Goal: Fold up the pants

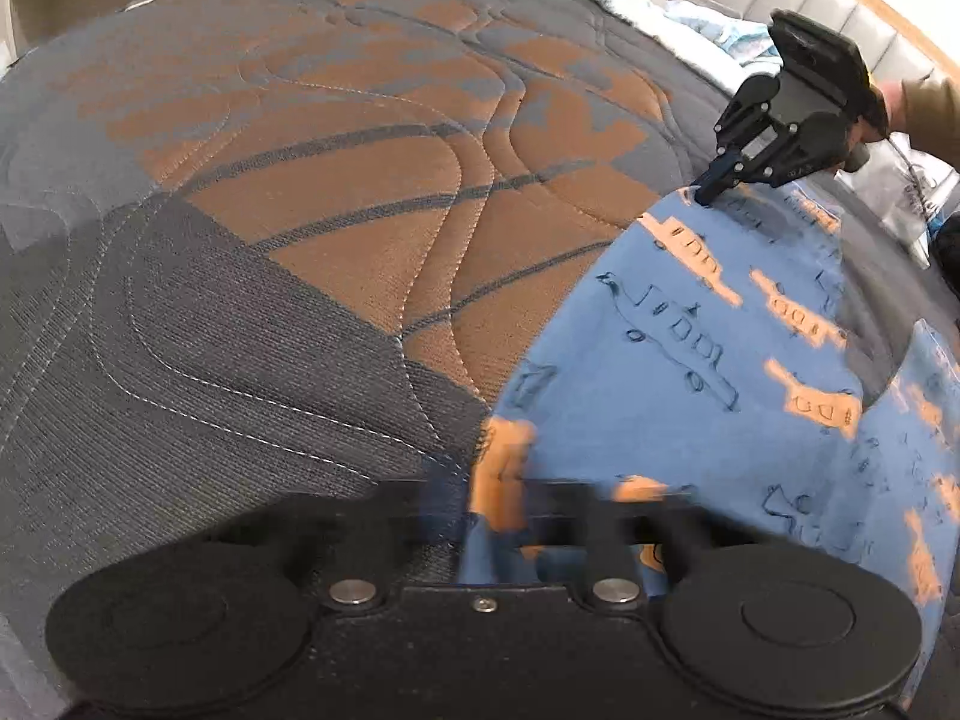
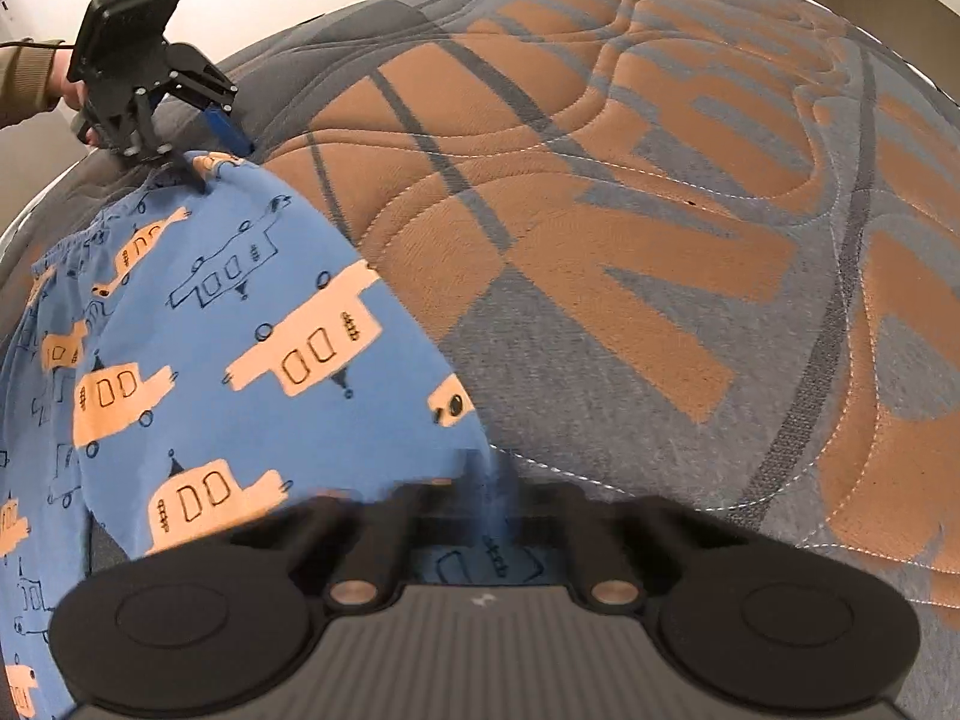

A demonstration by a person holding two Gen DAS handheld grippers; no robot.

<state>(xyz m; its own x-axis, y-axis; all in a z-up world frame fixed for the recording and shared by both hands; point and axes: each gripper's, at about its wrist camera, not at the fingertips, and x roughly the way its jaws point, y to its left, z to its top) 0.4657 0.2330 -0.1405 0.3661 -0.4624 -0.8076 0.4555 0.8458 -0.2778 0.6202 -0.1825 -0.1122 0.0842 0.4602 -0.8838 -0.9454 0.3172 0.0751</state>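
The blue pants (image 1: 708,372) with orange and outlined car prints lie on the bed and are lifted along one edge; they also show in the right wrist view (image 2: 228,348). My left gripper (image 1: 480,516) is shut on the pants' near edge, its fingers blurred; in the right wrist view it (image 2: 201,183) pinches the far corner by the elastic waistband. My right gripper (image 2: 486,510) is shut on the other corner of that edge; in the left wrist view it (image 1: 705,195) pinches the far corner.
A quilted bedspread (image 1: 360,210) in grey, dark grey and orange covers the bed. A light blue blanket (image 1: 690,18) and a padded headboard (image 1: 840,6) lie beyond it. A clear plastic bag (image 1: 900,192) sits at the right edge.
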